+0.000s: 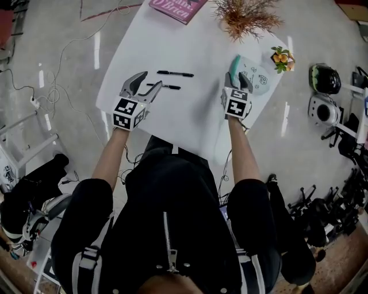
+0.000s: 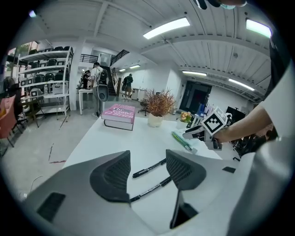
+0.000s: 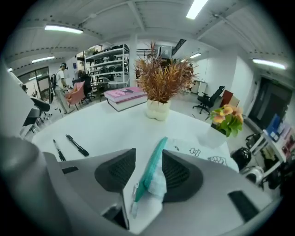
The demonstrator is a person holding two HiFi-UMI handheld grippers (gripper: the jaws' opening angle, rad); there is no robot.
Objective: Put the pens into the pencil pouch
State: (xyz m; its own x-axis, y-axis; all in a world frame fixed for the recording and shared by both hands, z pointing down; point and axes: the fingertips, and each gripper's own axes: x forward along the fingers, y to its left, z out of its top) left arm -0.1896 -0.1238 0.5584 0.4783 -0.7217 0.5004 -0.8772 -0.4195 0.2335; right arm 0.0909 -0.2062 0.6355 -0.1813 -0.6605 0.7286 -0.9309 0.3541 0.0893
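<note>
Two black pens lie side by side on the white table [image 1: 190,115], the far pen [image 1: 175,73] and the near pen [image 1: 164,86]. My left gripper [image 1: 144,86] hovers over them, open; in the left gripper view the near pen [image 2: 150,190] runs across the gap between the jaws and the far pen [image 2: 150,168] lies just beyond. The pale pencil pouch [image 1: 256,74] with a teal zipper edge lies at the right. My right gripper [image 3: 148,154] straddles the raised zipper edge [image 3: 152,173]: the edge leans on the right pad and stands off the left one.
A pink book [image 1: 175,7] and a pot of dried grass [image 1: 247,17] stand at the table's far end. A small pot of orange flowers [image 1: 282,57] sits beside the pouch near the right edge. Cables, a helmet [image 1: 325,77] and gear lie on the floor around.
</note>
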